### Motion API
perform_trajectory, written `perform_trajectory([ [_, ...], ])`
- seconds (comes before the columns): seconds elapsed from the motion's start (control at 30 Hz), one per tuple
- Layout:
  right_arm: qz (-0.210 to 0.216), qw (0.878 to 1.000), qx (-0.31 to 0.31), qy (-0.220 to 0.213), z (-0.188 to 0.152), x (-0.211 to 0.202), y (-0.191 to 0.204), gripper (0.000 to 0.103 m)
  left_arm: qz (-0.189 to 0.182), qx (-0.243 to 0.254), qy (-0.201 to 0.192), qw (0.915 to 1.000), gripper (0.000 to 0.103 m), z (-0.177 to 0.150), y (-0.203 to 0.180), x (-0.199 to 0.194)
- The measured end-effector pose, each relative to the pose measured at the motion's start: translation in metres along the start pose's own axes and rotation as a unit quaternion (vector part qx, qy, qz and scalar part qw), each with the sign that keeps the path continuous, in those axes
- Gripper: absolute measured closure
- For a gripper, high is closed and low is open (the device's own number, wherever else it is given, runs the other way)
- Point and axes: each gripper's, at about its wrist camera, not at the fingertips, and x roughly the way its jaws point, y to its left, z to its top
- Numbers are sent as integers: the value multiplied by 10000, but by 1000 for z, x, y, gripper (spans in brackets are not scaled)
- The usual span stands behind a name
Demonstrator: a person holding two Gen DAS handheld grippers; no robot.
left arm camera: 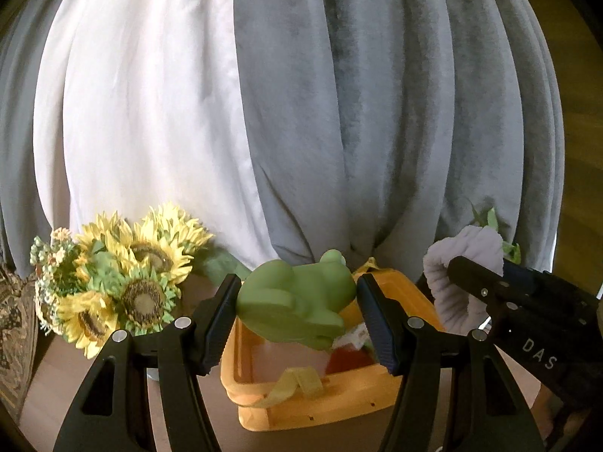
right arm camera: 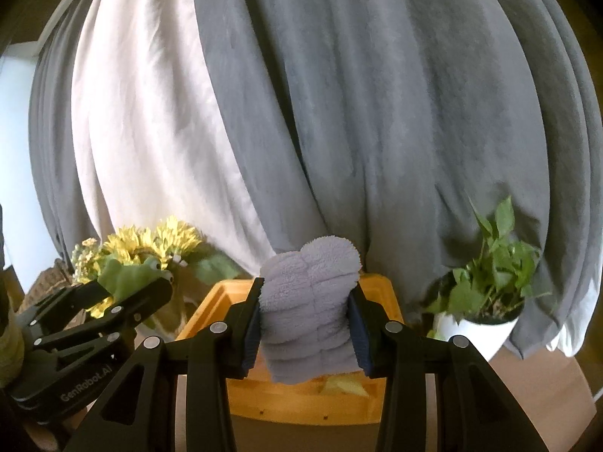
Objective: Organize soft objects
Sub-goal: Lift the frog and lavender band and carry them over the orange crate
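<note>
Left gripper [left arm camera: 297, 312] is pinching a green frog toy [left arm camera: 297, 297], held right over the orange bin [left arm camera: 301, 399]. Right gripper [right arm camera: 305, 326] squeezes a folded lavender towel [right arm camera: 309, 309] above the same bin. Sunflowers [left arm camera: 128, 275] sit at 9 o'clock, a potted plant [right arm camera: 490, 282] at 3 o'clock.

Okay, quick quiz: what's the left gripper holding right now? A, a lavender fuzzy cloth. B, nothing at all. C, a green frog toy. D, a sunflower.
C: the left gripper is clamped on the green frog toy above the orange bin; the lavender cloth sits in the right gripper.
</note>
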Motion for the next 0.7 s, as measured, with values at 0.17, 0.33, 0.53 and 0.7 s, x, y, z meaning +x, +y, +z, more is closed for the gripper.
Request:
perform_trajectory([
  [0.17,24,10000,-24,-1,6,15,1,61,42,60,19,10000,40,4,3,17],
  [0.33,-1,10000,-40,85,7,35,-2,61,38,92,122,9999,40,4,4,38],
  [0.53,-53,9995,19,325,3,63,-9,61,28,87,347,9994,40,-1,4,69],
  [0.7,-115,9983,50,566,-4,87,-14,61,25,82,550,9985,40,-8,5,94],
])
